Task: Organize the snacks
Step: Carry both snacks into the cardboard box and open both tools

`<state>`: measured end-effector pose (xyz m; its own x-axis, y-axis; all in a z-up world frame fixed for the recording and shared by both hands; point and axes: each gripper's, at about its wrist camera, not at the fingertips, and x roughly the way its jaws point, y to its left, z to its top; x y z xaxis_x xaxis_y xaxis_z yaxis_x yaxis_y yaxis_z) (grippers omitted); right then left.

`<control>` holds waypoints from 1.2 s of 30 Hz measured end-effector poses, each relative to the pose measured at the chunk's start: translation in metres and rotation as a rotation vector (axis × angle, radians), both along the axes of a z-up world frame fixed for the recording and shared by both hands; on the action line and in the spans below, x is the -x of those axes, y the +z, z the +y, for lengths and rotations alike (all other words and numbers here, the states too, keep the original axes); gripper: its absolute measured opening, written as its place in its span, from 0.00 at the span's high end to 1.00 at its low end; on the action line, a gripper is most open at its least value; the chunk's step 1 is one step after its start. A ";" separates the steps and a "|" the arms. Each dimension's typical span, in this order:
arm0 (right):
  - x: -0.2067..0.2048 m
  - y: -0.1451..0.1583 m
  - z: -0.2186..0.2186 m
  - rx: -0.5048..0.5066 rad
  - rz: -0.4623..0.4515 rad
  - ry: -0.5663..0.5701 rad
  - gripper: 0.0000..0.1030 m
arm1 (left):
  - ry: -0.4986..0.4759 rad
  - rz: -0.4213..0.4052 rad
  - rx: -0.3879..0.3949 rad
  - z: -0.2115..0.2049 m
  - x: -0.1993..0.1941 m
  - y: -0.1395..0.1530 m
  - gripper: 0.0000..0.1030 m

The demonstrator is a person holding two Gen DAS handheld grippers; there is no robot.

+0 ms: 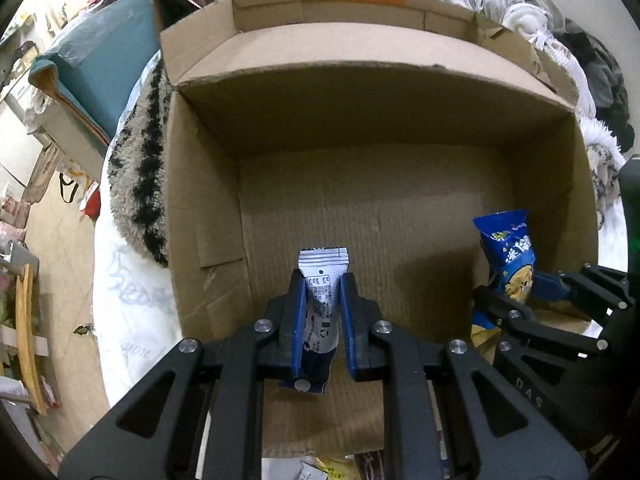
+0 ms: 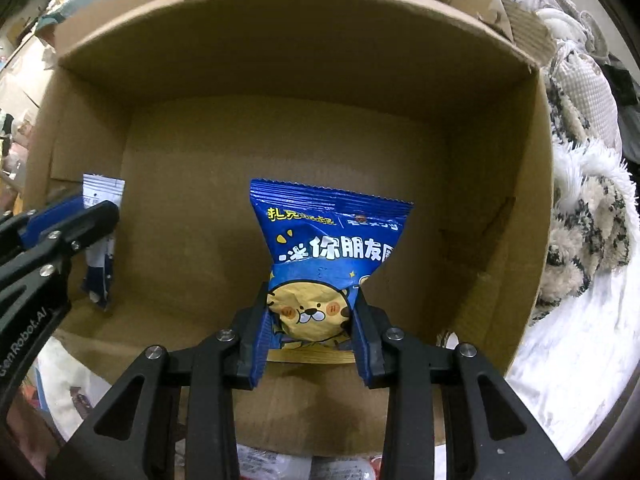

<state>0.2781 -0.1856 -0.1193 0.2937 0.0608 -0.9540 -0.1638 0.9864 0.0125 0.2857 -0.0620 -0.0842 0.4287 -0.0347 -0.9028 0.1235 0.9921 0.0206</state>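
Over the box (image 1: 208, 200), left gripper (image 1: 322, 300) pinches a white packet (image 1: 322, 276); right gripper (image 2: 312, 312) clamps a blue bag (image 2: 332, 232) — both light, crinkly, probably slippery; mid-body holds suit them.

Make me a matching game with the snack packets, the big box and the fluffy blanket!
Things:
1. small white and navy snack packet
2. blue snack bag with a cartoon bear
3. big brown cardboard box
4. fluffy cream and black blanket

Places or states:
A. gripped by the right tool
B. lying outside, beside the box
C. gripped by the left tool
D. open on top

Pairs: 1-C, 2-A, 3-D, 4-B
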 end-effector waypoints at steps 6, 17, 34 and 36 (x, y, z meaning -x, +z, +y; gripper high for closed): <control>0.000 -0.009 0.002 0.065 0.013 0.003 0.64 | -0.004 0.017 -0.008 -0.004 -0.003 -0.006 0.86; -0.006 -0.018 0.006 0.066 0.018 0.001 0.62 | -0.028 0.052 0.012 -0.010 -0.005 -0.011 0.81; -0.002 0.000 -0.021 -0.043 -0.060 -0.043 0.48 | -0.018 0.002 0.042 -0.008 0.008 0.011 0.36; 0.000 0.008 -0.024 -0.056 -0.094 -0.046 0.47 | 0.004 -0.026 0.058 -0.006 0.012 0.018 0.36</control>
